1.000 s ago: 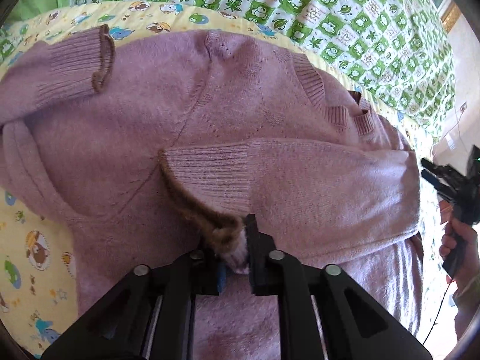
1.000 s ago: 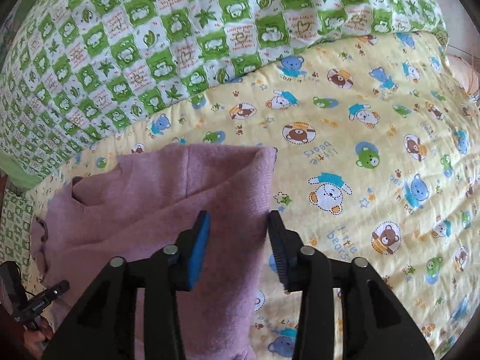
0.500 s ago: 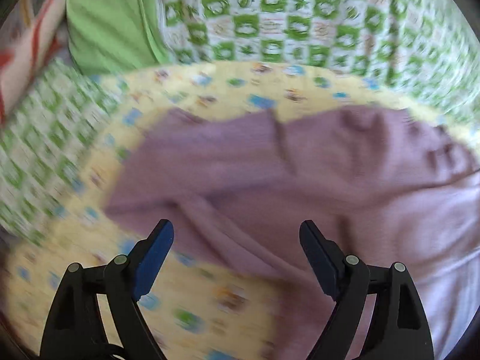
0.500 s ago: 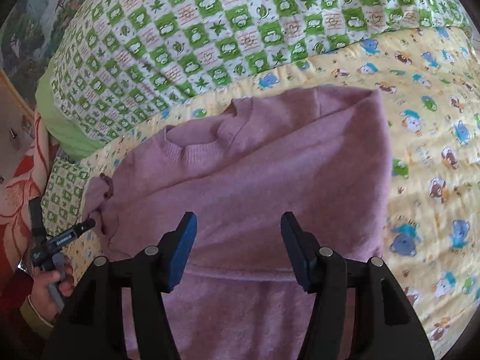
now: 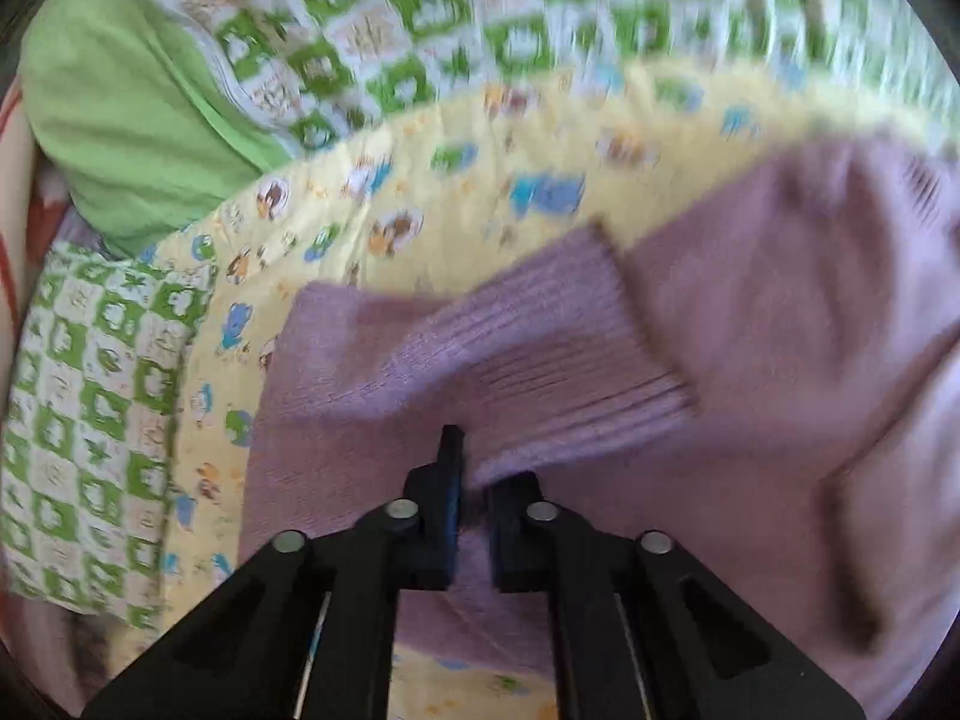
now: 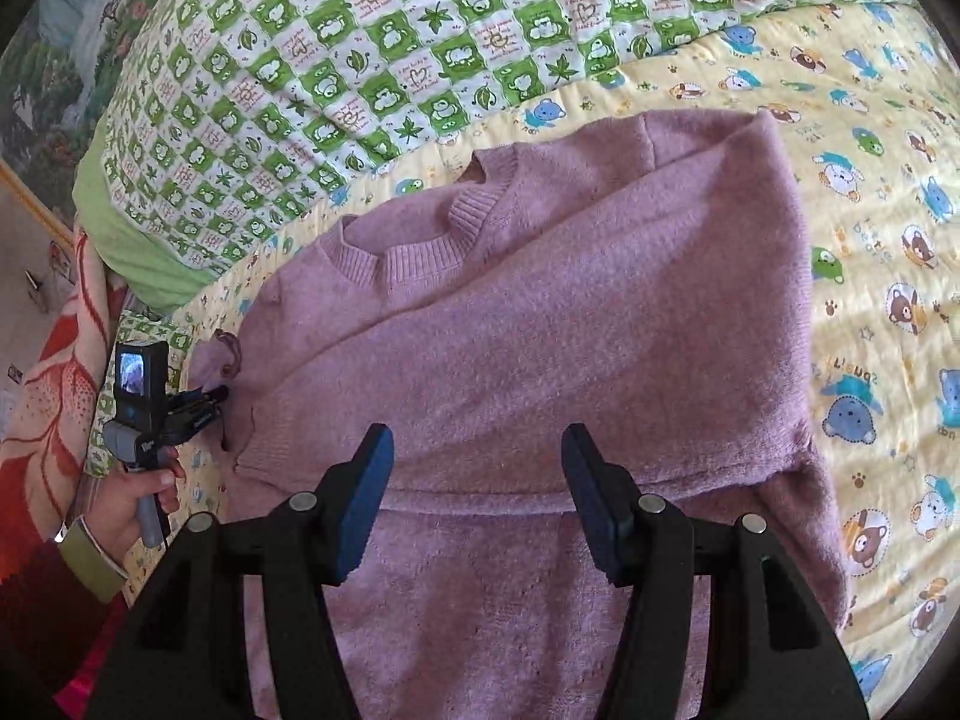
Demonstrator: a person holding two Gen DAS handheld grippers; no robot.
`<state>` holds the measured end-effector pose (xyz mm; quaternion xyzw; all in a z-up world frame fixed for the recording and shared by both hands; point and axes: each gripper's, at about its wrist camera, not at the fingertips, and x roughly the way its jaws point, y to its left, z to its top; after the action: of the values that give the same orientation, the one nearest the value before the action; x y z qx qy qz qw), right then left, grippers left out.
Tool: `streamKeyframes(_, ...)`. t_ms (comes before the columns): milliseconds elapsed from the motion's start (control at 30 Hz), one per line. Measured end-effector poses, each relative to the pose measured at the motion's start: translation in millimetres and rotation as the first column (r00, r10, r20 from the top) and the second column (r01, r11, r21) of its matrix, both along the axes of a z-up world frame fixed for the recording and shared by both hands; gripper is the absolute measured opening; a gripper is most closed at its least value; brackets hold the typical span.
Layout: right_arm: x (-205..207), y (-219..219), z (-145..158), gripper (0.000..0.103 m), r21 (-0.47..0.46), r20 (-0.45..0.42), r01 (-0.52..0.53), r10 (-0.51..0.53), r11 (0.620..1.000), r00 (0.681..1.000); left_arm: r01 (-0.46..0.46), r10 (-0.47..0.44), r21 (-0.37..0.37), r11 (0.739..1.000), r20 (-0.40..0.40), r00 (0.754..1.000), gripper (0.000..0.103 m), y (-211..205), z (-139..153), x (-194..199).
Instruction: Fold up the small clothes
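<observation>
A pink knitted sweater (image 6: 540,330) lies on a yellow bear-print sheet (image 6: 870,192) on a bed, one side already turned in over the body and its neckline toward the green checked quilt (image 6: 360,60). The left tool (image 5: 474,516) has its fingers drawn close on a fold of the knit near the ribbed sleeve cuff (image 5: 558,348); the picture is smeared, so exactly how much cloth it holds cannot be told. The right tool (image 6: 477,498) hangs over the sweater's lower half with its fingers spread wide, holding nothing.

The step in hand looks like bringing the left side across. It would go best with the sleeve carried low and laid flat along the body, the edge lined up with the fold already made, and the free tool ready to press the middle so the knit does not drag.

The right wrist view alone shows the whole garment, its collar, and the person's left hand (image 6: 135,492) on the other tool's handle. The left wrist view alone shows the pinch itself and a green pillow (image 5: 138,120) beyond the sheet.
</observation>
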<state>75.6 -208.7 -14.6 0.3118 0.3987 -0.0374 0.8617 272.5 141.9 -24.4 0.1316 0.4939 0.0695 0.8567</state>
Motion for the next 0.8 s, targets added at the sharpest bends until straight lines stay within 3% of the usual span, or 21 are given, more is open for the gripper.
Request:
streamKeyframes(100, -1.6, 1.6, 3.9, 0.059, -0.011, 0.015, -0.007, 0.007, 1.000, 1.000, 0.077, -0.060, -0.187, 0.979, 0.094, 0.994, 0.003, -19.6, 53.2, -16.9)
streamKeyframes(167, -2.9, 1.6, 5.5, 0.059, -0.004, 0.024, -0.002, 0.002, 1.000, 1.000, 0.176, -0.130, -0.297, 0.938, 0.168, 0.977, 0.003, -48.7, 92.2, -31.7)
streamKeyframes(200, -3.6, 2.0, 6.5, 0.059, -0.002, 0.028, 0.000, 0.000, 1.000, 1.000, 0.257, -0.188, -0.369, 0.893, 0.213, 0.959, 0.002, -70.4, 115.0, -40.9)
streamKeyframes(267, -4.9, 3.3, 8.8, 0.059, -0.002, 0.037, 0.002, -0.002, 1.000, 0.999, 0.373, -0.285, -0.431, 0.821, 0.257, 0.924, 0.003, -109.3, 136.9, -53.1)
streamKeyframes(367, -8.8, 4.4, 13.2, 0.059, 0.011, 0.049, 0.014, -0.014, 1.000, 0.999, 0.528, -0.445, -0.510, 0.679, 0.285, 0.849, 0.003, -181.0, 147.1, -65.8)
streamKeyframes(500, -21.1, -0.3, 21.7, 0.059, -0.005, 0.053, 0.052, -0.052, 0.999, 0.997, 0.584, -0.566, -0.576, 0.573, 0.238, 0.789, 0.003, -250.0, 118.8, -65.7)
streamKeyframes(567, -29.8, -5.8, 23.3, 0.059, -0.015, 0.043, 0.076, -0.075, 0.997, 0.996, 0.575, -0.599, -0.600, 0.556, 0.191, 0.778, 0.004, -274.2, 93.6, -58.9)
streamKeyframes(633, -39.6, -13.0, 23.5, 0.059, -0.020, 0.033, 0.102, -0.102, 0.995, 0.994, 0.562, -0.615, -0.588, 0.581, 0.135, 0.777, 0.004, -293.3, 67.9, -55.1)
streamKeyframes(700, -50.6, -22.0, 21.3, 0.059, -0.024, 0.018, 0.131, -0.130, 0.991, 0.991, 0.541, -0.622, -0.583, 0.605, 0.077, 0.779, 0.011, -302.3, 46.0, -47.9)
streamKeyframes(800, -61.5, -32.6, 15.1, 0.059, -0.017, 0.000, 0.159, -0.159, 0.987, 0.987, 0.505, -0.608, -0.603, 0.618, 0.041, 0.793, 0.025, -291.0, 32.5, -49.2)
